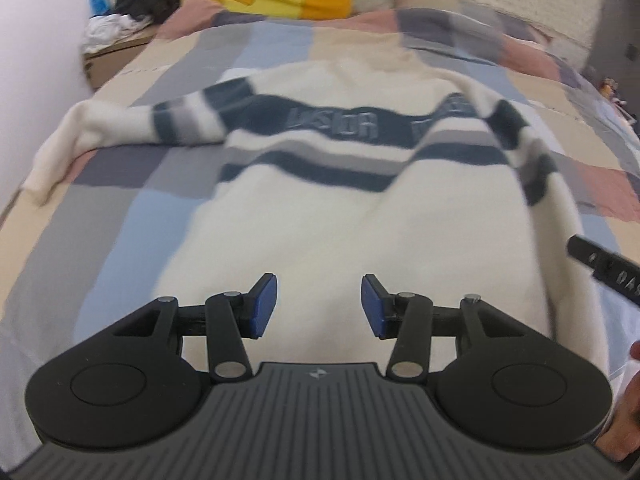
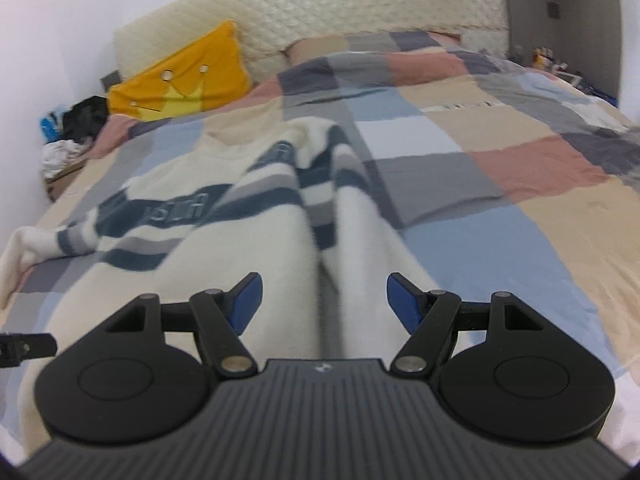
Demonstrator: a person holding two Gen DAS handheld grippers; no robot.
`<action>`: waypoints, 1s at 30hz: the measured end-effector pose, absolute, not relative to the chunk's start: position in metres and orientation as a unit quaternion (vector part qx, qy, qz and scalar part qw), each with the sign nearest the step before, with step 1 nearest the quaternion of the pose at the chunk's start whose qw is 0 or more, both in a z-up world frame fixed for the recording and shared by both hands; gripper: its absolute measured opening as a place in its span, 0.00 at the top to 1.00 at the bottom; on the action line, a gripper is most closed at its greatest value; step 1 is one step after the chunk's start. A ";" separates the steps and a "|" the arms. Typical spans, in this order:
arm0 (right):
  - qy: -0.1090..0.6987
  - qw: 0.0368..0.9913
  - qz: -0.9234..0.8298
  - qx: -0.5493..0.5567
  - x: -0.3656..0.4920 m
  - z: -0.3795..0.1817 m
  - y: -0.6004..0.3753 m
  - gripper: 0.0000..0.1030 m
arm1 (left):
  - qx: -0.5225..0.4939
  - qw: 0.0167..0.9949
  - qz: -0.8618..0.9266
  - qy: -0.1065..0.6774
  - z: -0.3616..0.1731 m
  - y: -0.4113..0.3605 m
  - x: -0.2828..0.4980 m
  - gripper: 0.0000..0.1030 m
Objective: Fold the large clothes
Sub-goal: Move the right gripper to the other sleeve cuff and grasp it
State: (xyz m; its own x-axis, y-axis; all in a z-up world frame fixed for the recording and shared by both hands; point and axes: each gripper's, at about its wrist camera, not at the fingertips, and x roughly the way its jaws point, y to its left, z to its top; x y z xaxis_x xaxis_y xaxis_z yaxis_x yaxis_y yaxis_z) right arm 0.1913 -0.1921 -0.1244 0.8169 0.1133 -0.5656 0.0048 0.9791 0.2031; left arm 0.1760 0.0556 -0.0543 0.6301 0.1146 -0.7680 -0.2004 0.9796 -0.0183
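Note:
A cream sweater (image 1: 320, 220) with navy and grey stripes and lettering across the chest lies flat on the bed, hem towards me. One sleeve (image 1: 100, 128) stretches out to the left. The other sleeve (image 1: 520, 152) is folded in along the body's right side; the right wrist view shows it as a long strip (image 2: 360, 240). My left gripper (image 1: 319, 306) hovers open over the lower body of the sweater, nothing between its blue pads. My right gripper (image 2: 324, 304) is open wide above the sweater (image 2: 224, 240), with the folded sleeve beneath its gap and its pads off the cloth.
A patchwork quilt (image 2: 500, 168) covers the bed. An orange crown pillow (image 2: 180, 80) leans on the quilted headboard (image 2: 340, 12). A cardboard box with clothes (image 1: 120, 36) stands by the left wall. A hand (image 1: 628, 400) and part of the other gripper (image 1: 600, 268) show at the right edge.

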 end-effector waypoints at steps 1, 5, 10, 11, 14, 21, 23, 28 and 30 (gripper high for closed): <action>0.305 0.947 0.024 0.101 0.193 -0.126 -0.194 0.31 | -0.051 0.903 0.080 0.419 -0.054 0.050 0.182 0.49; 0.322 0.939 0.016 0.118 0.198 -0.133 -0.200 0.31 | -0.043 0.911 0.056 0.405 -0.049 0.033 0.204 0.49; 0.343 0.931 0.008 0.124 0.206 -0.144 -0.201 0.31 | -0.042 0.928 0.026 0.370 -0.049 0.021 0.211 0.49; 0.347 0.930 0.005 0.124 0.206 -0.145 -0.201 0.31 | -0.033 0.930 0.023 0.364 -0.053 0.018 0.210 0.49; 0.356 0.926 -0.004 0.124 0.207 -0.150 -0.202 0.31 | -0.026 0.935 0.014 0.354 -0.066 0.016 0.206 0.49; 0.378 0.918 -0.018 0.121 0.211 -0.161 -0.205 0.31 | -0.042 0.933 -0.013 0.358 -0.097 0.020 0.194 0.49; 0.387 0.914 -0.025 0.121 0.212 -0.165 -0.205 0.31 | -0.047 0.931 -0.016 0.362 -0.102 0.023 0.191 0.49; 0.407 0.902 -0.045 0.132 0.214 -0.173 -0.208 0.32 | -0.095 0.921 -0.019 0.376 -0.111 0.041 0.187 0.49; 0.406 0.902 -0.047 0.140 0.211 -0.172 -0.210 0.42 | -0.128 0.915 -0.024 0.381 -0.113 0.048 0.185 0.49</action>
